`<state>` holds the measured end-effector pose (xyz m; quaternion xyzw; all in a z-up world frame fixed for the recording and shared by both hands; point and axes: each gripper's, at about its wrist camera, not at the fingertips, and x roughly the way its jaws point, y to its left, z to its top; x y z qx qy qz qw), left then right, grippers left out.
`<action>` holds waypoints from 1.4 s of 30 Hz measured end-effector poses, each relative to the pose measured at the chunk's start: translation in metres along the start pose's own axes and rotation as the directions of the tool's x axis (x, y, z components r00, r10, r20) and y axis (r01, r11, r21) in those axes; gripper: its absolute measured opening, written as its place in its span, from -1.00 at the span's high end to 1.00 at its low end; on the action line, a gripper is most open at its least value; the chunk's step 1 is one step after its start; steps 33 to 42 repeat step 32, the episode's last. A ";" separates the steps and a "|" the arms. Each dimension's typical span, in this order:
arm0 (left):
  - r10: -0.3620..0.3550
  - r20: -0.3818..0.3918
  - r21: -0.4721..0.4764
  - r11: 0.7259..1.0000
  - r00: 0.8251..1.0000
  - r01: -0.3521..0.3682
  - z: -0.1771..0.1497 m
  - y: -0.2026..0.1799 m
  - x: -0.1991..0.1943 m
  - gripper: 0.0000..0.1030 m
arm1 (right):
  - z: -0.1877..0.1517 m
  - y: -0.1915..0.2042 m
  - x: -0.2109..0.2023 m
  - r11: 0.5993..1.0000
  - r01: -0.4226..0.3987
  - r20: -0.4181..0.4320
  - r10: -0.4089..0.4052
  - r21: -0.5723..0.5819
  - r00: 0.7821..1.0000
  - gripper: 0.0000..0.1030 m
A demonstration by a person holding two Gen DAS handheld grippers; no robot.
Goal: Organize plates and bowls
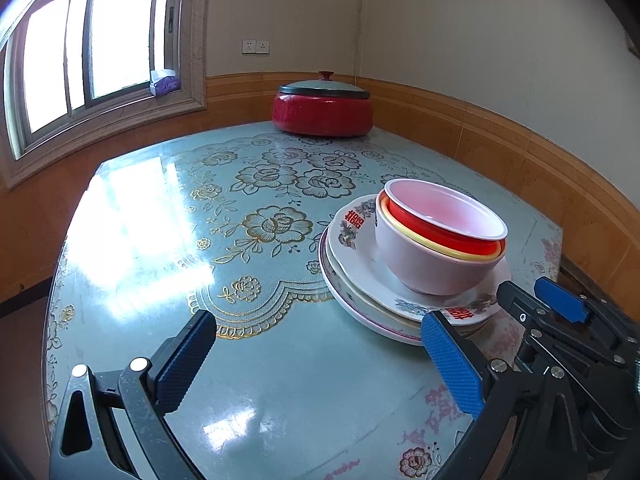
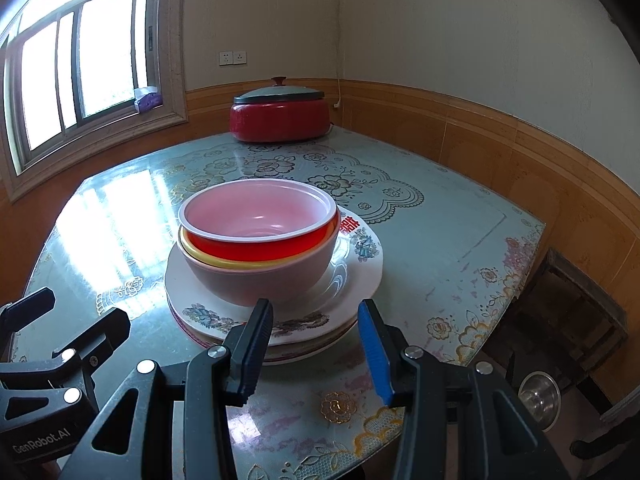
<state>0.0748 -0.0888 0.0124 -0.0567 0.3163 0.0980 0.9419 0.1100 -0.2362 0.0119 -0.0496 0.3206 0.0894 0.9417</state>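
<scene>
The left gripper (image 1: 320,360) hangs wide open over the bare glossy floral-patterned table (image 1: 160,240), holding nothing. Right of it sits the stack of white floral ceramic plates (image 2: 208,314) carrying nested plastic bowls (image 2: 256,240): likely heavy, glazed, slippery and breakable, best lifted by the rims on both sides. The right gripper (image 2: 316,344) stands partly open and empty at its near edge

Daylight floods in from the window (image 1: 92,52) at far left, blown out white, throwing bright glare patches across the glossy table (image 1: 132,240), while both views stay sharp but bend strongly toward the edges, with dark vignetted corners and soft shadows at right.
</scene>
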 end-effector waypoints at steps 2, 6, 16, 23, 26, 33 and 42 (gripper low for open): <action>0.000 0.000 0.000 1.000 1.000 0.000 -0.001 0.000 0.000 -0.99 | 0.000 0.000 0.000 1.000 -0.001 -0.001 0.001 -0.001 1.000 0.14; 0.001 0.002 0.007 1.000 1.000 -0.001 -0.001 -0.002 -0.001 -0.99 | 0.000 0.001 0.001 1.000 -0.004 -0.004 0.004 -0.002 1.000 0.14; 0.001 0.000 0.013 1.000 1.000 -0.001 -0.002 -0.006 0.000 -0.99 | -0.001 0.000 0.003 1.000 -0.005 -0.010 0.005 0.000 1.000 0.14; 0.008 0.005 0.018 1.000 1.000 -0.008 -0.004 -0.007 -0.002 -0.99 | -0.002 0.001 0.005 1.000 -0.010 -0.016 0.010 -0.003 1.000 0.14; 0.012 0.011 0.010 1.000 1.000 -0.012 -0.004 -0.006 -0.003 -0.98 | -0.002 0.002 0.006 1.000 -0.012 -0.020 0.012 -0.004 1.000 0.14; 0.012 -0.001 -0.011 1.000 1.000 -0.012 -0.005 0.000 0.001 -0.92 | -0.001 -0.002 0.007 1.000 -0.016 -0.020 0.016 0.005 1.000 0.14; 0.012 -0.001 -0.011 1.000 1.000 -0.012 -0.005 0.000 0.001 -0.92 | -0.001 -0.002 0.007 1.000 -0.016 -0.020 0.016 0.005 1.000 0.14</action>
